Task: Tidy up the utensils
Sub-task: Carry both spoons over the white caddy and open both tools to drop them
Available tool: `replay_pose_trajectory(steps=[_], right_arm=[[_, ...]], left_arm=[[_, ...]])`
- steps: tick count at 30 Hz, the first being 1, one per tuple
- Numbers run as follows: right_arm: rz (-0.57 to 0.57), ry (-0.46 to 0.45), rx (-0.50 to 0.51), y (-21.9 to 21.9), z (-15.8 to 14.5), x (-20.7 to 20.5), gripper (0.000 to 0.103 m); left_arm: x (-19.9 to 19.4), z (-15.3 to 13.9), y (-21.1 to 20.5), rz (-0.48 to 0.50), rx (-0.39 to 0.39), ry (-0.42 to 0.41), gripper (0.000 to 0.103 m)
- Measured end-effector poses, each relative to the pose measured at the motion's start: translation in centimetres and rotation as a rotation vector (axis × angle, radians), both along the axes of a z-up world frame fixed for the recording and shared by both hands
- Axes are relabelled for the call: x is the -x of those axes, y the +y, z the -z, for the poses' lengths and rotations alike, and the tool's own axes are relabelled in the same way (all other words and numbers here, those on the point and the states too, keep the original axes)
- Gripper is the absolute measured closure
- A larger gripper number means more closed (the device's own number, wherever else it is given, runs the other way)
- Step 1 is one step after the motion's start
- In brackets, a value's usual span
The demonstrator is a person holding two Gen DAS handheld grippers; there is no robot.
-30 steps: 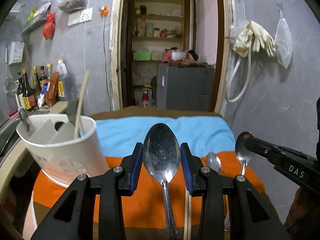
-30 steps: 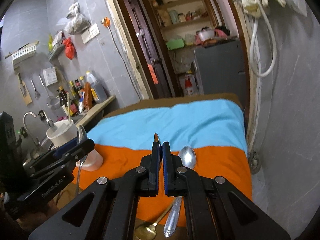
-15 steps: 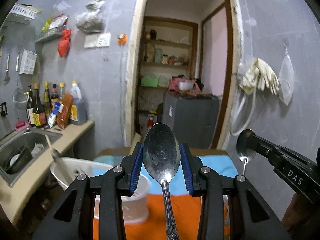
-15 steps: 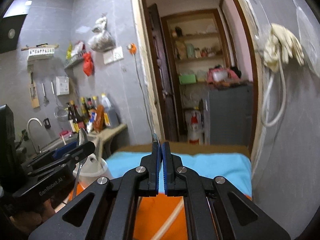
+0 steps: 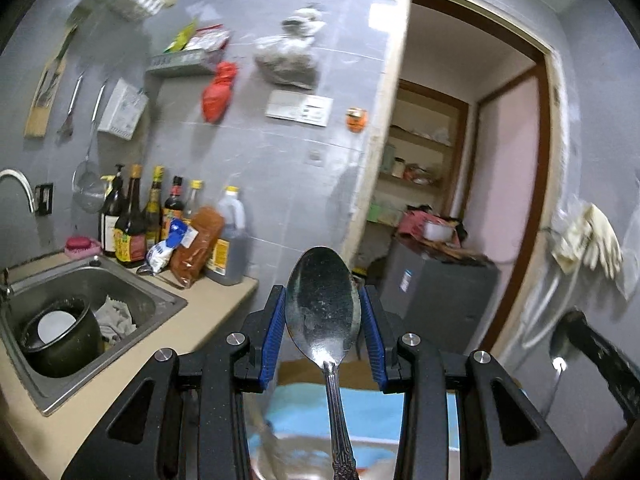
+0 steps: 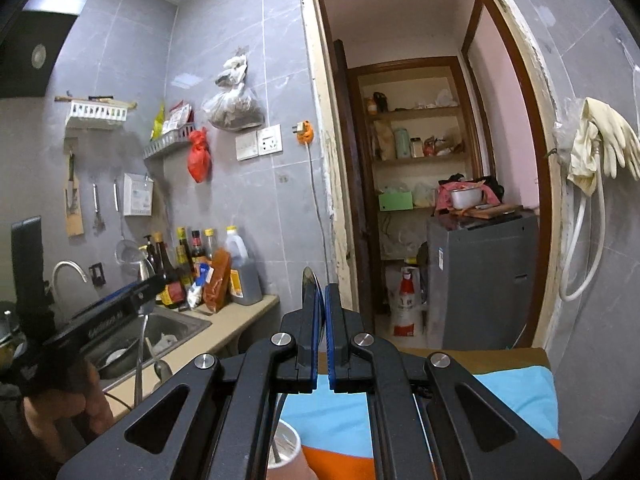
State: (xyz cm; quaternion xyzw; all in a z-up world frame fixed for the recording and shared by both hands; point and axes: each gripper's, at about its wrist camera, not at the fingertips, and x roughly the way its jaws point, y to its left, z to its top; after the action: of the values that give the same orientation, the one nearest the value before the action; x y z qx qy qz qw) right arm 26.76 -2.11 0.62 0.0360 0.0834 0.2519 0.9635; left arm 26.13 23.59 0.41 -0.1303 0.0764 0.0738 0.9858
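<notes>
My left gripper [image 5: 323, 320] is shut on a large steel spoon [image 5: 323, 308], bowl up between the blue pads, handle hanging down. It is raised above the white utensil holder [image 5: 292, 452], which shows blurred below. My right gripper [image 6: 322, 328] is shut on a second spoon [image 6: 309, 286], held edge-on with its bowl tip above the pads. The holder's rim [image 6: 290, 446] shows below the right gripper's fingers. The left gripper also shows in the right wrist view [image 6: 140, 300] with its spoon handle hanging down. The right gripper shows at the right edge of the left wrist view [image 5: 568, 332].
A steel sink [image 5: 132, 300] with a black pot [image 5: 60, 336] lies to the left, sauce bottles [image 5: 132, 220] behind it on the beige counter [image 5: 200, 328]. A table with a blue and orange cloth [image 6: 516, 408] lies below. A doorway [image 6: 424, 200] and grey cabinet [image 6: 480, 280] stand ahead.
Both grippers have risen and tilted upward with their spoons. The table and holder dropped to the bottom of the views; the left view swung left toward the sink.
</notes>
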Motion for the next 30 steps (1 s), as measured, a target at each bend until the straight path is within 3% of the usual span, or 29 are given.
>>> replay_pose_trajectory(steps=[8, 19, 30], right_arm=[[0.052, 0.004, 0.015, 2.2, 1.9, -0.9, 0.102], [0.104, -0.007, 0.082, 3.9, 4.1, -0.8, 0.101], [0.082, 0.043, 0.078, 3.8, 5.7, -0.8, 0.1]], left_arm=[[-1.1, 0.6, 2.7, -0.017, 0.033, -0.043, 0.071], [-1.5, 2.4, 1.6, -0.084, 0.005, -0.091, 0.071], [-0.8, 3.9, -0.1, -0.052, -0.048, -0.04, 0.07]])
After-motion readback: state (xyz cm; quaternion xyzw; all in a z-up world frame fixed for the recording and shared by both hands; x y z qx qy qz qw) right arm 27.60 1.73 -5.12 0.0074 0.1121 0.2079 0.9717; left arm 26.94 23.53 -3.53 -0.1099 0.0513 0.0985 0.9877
